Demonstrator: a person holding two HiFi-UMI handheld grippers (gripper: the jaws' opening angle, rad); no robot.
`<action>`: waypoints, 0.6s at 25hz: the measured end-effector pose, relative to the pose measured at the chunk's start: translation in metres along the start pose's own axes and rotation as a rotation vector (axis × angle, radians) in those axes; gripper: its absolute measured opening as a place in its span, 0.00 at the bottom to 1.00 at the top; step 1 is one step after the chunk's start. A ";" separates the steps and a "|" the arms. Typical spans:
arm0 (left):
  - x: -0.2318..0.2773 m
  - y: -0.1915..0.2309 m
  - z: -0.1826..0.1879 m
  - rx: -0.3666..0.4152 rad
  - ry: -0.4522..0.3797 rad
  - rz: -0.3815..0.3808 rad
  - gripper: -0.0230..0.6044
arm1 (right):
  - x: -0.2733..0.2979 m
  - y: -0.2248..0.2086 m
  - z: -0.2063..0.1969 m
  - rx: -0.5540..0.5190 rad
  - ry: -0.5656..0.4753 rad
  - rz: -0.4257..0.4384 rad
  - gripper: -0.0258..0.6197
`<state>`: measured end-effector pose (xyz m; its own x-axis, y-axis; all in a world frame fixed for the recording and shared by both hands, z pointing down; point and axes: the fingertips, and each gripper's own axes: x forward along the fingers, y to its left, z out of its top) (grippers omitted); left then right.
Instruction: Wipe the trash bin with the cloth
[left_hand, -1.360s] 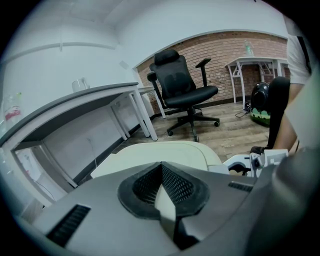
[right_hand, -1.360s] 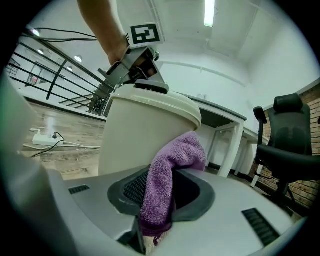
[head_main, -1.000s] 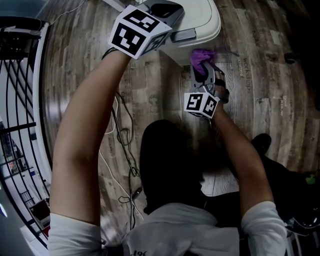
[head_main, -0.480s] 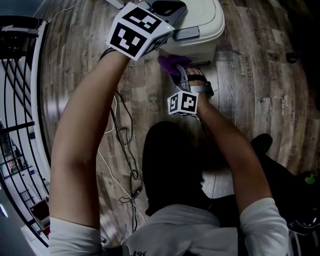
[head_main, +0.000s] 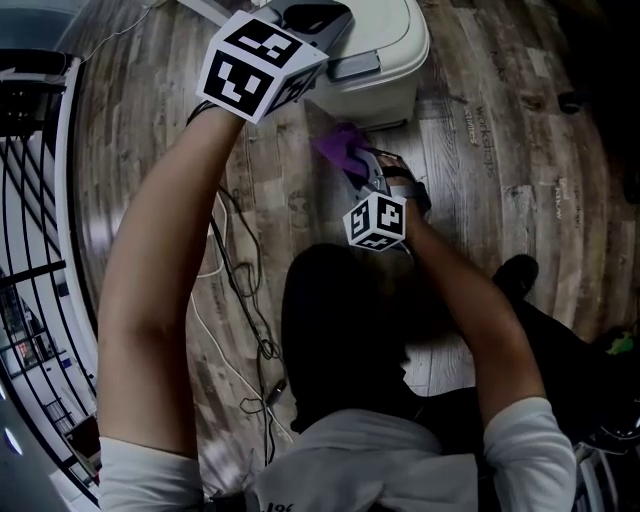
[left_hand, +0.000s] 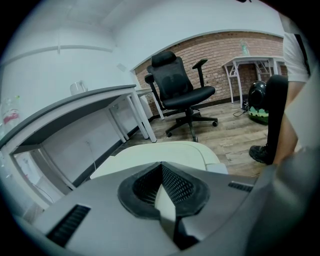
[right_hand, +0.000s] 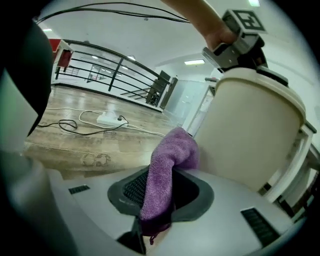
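**Me:** Right gripper view shows my right gripper (right_hand: 160, 176) pinching the purple cloth (right_hand: 175, 147) by its lower end. The loose top flops over toward the side of the trash bin (right_hand: 245, 125).

**Helper:** Is it touching the bin?

**Me:** It is very close, but I cannot tell if it touches. The bin stands on the wood floor (right_hand: 75, 145), well away from the edge with the railing (right_hand: 100, 70). The cloth is low down by the bin's side wall.

**Helper:** How will the cloth handle?

**Me:** I think it is soft, light and floppy. It bends where it likes. I would hold it near the middle, with a fat bunch sticking out to rub with.

**Helper:** And the bin?

**Me:** It looks like smooth, hard plastic, and maybe it is light. It could slide or tip if I push hard. My left gripper (left_hand: 162, 172) is pressed together with nothing in it, up over the bin's lid (left_hand: 165, 150). I guess it can steady the bin from there.
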<state>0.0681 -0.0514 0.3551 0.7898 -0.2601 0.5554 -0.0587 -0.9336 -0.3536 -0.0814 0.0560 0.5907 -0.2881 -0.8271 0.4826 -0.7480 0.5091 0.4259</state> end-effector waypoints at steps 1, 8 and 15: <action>0.000 0.000 0.000 0.001 -0.001 -0.001 0.04 | -0.004 -0.005 -0.015 0.031 0.029 -0.013 0.20; -0.001 -0.002 0.002 0.020 -0.013 -0.043 0.04 | -0.034 -0.056 -0.109 0.231 0.210 -0.166 0.20; -0.026 -0.063 0.009 0.232 -0.064 -0.192 0.04 | -0.053 -0.104 -0.154 0.403 0.282 -0.280 0.20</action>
<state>0.0570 0.0167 0.3561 0.8104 -0.0617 0.5826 0.2302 -0.8809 -0.4136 0.1039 0.0836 0.6391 0.0838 -0.7936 0.6027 -0.9579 0.1025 0.2681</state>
